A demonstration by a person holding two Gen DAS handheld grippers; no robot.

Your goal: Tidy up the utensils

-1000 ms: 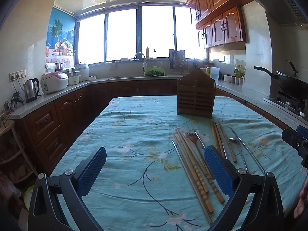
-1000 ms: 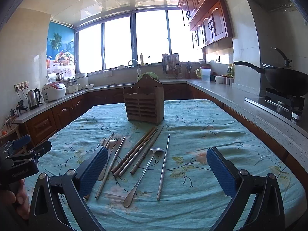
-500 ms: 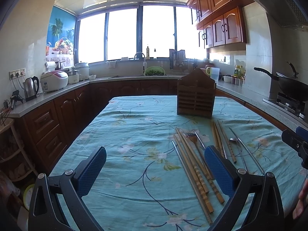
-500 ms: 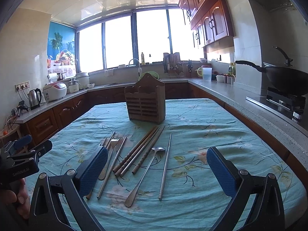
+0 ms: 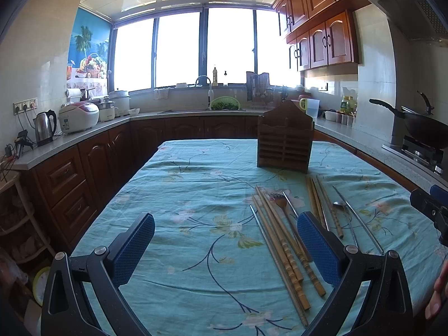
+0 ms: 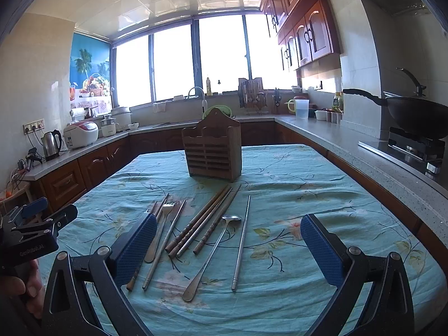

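Observation:
A wooden utensil holder (image 6: 212, 151) stands upright on the table, also in the left wrist view (image 5: 284, 142). In front of it lie a metal spoon (image 6: 212, 254), a metal fork (image 6: 161, 228), steel chopsticks (image 6: 242, 240) and several wooden chopsticks (image 6: 204, 224). In the left wrist view the bamboo chopsticks (image 5: 282, 246) and fork (image 5: 280, 200) lie by the right finger. My left gripper (image 5: 225, 242) is open and empty above the cloth. My right gripper (image 6: 228, 245) is open and empty, hovering over the utensils.
The table has a teal flowered cloth (image 6: 294, 184). Wooden counters ring the room, with a kettle (image 5: 44, 127) and rice cooker (image 5: 78, 116) on the left, a wok (image 6: 414, 114) on the stove at right, and a sink (image 5: 204, 95) under the window.
Both grippers have stayed open. The right gripper has drifted slightly forward and down toward the utensils; the left view has barely changed.

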